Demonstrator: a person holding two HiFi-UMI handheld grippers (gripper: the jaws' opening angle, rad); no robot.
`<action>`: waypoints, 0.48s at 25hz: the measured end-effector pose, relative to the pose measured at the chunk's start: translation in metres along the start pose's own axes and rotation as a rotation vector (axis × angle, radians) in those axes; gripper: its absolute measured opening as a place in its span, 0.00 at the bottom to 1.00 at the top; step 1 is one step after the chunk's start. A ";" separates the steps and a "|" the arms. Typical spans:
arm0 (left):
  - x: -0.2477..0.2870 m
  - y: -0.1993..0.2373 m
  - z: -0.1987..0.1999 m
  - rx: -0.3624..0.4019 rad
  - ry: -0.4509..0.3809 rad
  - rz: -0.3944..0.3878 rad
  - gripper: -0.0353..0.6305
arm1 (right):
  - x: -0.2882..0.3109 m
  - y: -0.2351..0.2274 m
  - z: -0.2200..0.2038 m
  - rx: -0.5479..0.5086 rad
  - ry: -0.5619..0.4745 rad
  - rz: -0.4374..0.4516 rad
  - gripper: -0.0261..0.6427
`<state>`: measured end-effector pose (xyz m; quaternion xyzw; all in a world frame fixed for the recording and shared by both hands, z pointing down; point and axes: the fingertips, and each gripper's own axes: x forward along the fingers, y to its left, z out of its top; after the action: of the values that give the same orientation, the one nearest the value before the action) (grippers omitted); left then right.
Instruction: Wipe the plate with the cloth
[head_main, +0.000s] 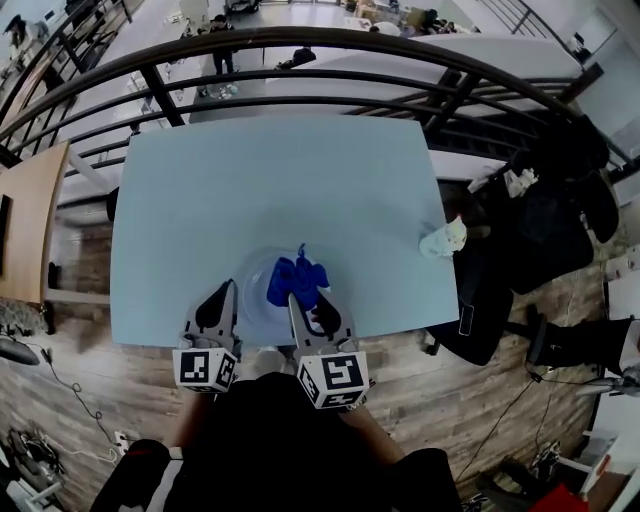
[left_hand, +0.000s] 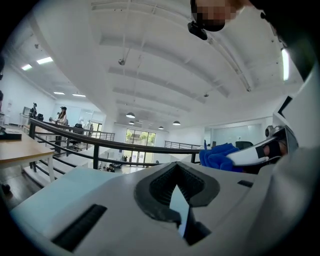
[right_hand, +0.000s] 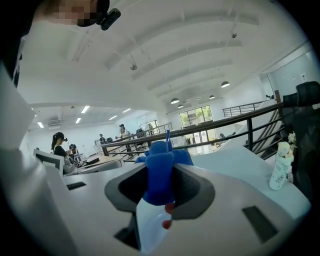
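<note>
A pale round plate (head_main: 256, 318) lies near the front edge of the light blue table (head_main: 270, 180). A crumpled blue cloth (head_main: 297, 280) rests on the plate's right half. My right gripper (head_main: 298, 300) is shut on the cloth; in the right gripper view the cloth (right_hand: 160, 172) fills the space between the jaws, with the plate (right_hand: 150, 227) just under it. My left gripper (head_main: 229, 290) is at the plate's left rim. In the left gripper view a thin pale sliver of the plate (left_hand: 178, 205) sits pinched between the closed jaws, and the cloth (left_hand: 219, 157) shows to the right.
A small white bottle (head_main: 443, 238) stands at the table's right edge. A dark metal railing (head_main: 300, 80) runs behind the table. A black chair with bags (head_main: 545, 215) is on the right, and a wooden desk (head_main: 30, 220) on the left.
</note>
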<state>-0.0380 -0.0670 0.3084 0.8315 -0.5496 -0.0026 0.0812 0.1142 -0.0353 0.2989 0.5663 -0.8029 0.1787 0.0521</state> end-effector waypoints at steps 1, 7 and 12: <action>0.000 -0.001 -0.002 0.000 0.004 0.013 0.06 | 0.001 -0.002 -0.002 0.002 0.006 0.009 0.22; 0.004 -0.004 -0.014 0.002 0.026 0.074 0.06 | 0.013 -0.020 -0.015 0.012 0.048 0.054 0.22; 0.006 0.001 -0.029 0.003 0.054 0.113 0.06 | 0.027 -0.024 -0.030 0.021 0.091 0.086 0.22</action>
<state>-0.0341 -0.0690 0.3372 0.7990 -0.5932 0.0255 0.0947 0.1231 -0.0557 0.3400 0.5231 -0.8214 0.2148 0.0747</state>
